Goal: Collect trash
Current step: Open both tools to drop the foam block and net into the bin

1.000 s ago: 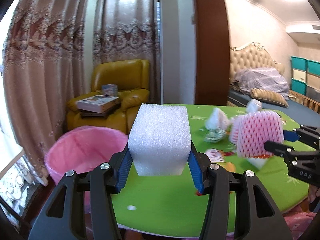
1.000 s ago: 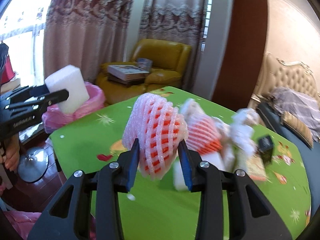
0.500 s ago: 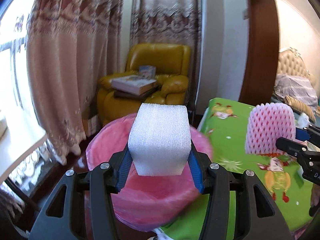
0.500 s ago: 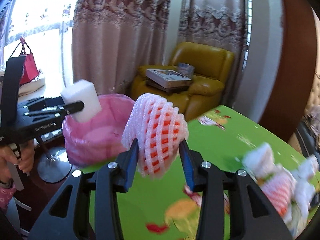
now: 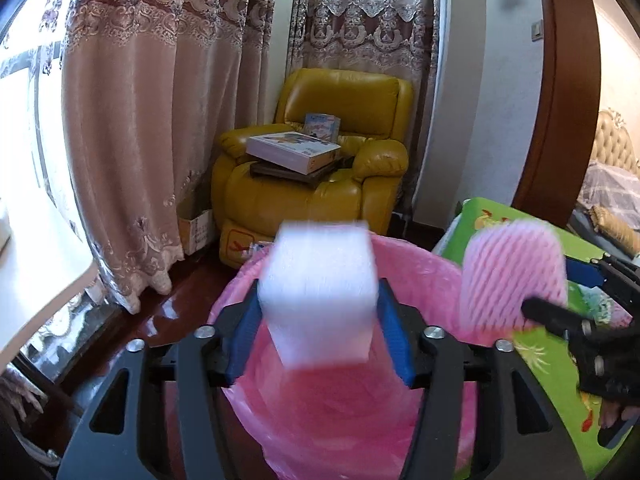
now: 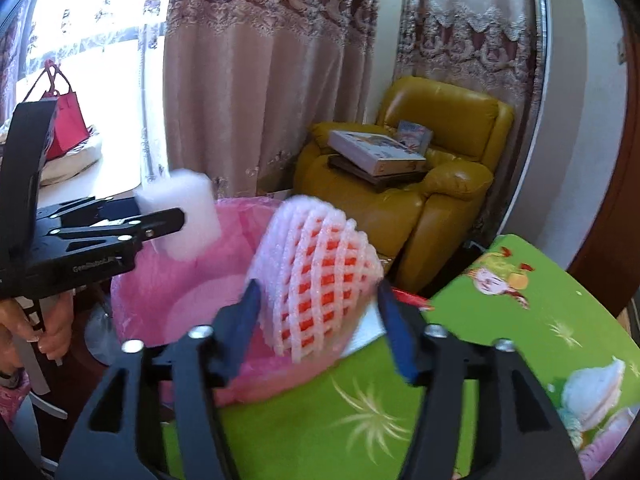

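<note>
A pink-lined trash bin (image 5: 340,408) stands beside the green table; it also shows in the right wrist view (image 6: 168,292). My left gripper (image 5: 318,332) is open above the bin, and the white foam block (image 5: 320,292) between its pads is blurred and dropping away; the block also shows in the right wrist view (image 6: 180,216). My right gripper (image 6: 318,316) has spread its jaws, and the pink foam fruit net (image 6: 316,284) sits loose between them over the bin's rim. The net also shows in the left wrist view (image 5: 512,276).
The green patterned table (image 6: 500,328) lies at right, with more foam wrappers (image 6: 592,388) at its far right. A yellow armchair (image 5: 316,176) with boxes stands behind the bin. Curtains hang at left. A white ledge (image 5: 36,264) is at the far left.
Both grippers moved further over the bin and opened. The foam block has slipped from the left pads and the fruit net has come loose in the right.
</note>
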Tool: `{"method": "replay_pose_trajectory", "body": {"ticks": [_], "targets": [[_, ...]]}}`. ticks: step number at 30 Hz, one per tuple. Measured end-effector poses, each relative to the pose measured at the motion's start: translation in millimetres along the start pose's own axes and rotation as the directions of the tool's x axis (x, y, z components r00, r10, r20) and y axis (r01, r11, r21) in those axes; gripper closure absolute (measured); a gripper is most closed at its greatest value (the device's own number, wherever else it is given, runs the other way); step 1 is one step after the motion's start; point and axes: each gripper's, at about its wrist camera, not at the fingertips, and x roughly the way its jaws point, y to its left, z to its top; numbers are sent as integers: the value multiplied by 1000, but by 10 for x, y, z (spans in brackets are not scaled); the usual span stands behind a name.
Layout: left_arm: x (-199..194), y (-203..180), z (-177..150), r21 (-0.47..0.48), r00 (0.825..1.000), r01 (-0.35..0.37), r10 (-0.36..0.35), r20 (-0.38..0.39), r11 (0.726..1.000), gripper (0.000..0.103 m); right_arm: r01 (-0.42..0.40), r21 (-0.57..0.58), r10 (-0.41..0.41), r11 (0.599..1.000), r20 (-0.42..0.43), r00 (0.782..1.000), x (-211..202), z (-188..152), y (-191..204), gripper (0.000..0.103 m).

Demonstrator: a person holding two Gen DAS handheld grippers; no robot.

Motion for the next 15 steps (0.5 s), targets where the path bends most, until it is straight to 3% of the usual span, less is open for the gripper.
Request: {"method": "replay_pose_trajectory", "body": {"ticks": [2,4,9,15], "targets": [[-39,27,22,5,1000,-22,22,20,1000,24,-8,-13,8,1000,16,1000,-26,29,38,28],[-139,48,29,-4,997,-48,48,52,999,17,4,-15,-3,1000,38,999,-116,47,38,28],[-396,85,-4,-20,995,-65,66,79,998,17,25,44,-29,999,81,996,-556,-94,-195,25],[-712,-247,-158,17,992,-48,46,114,999,13,108,103,-117,989,80,990,-1081,-450,-461,24]]}}
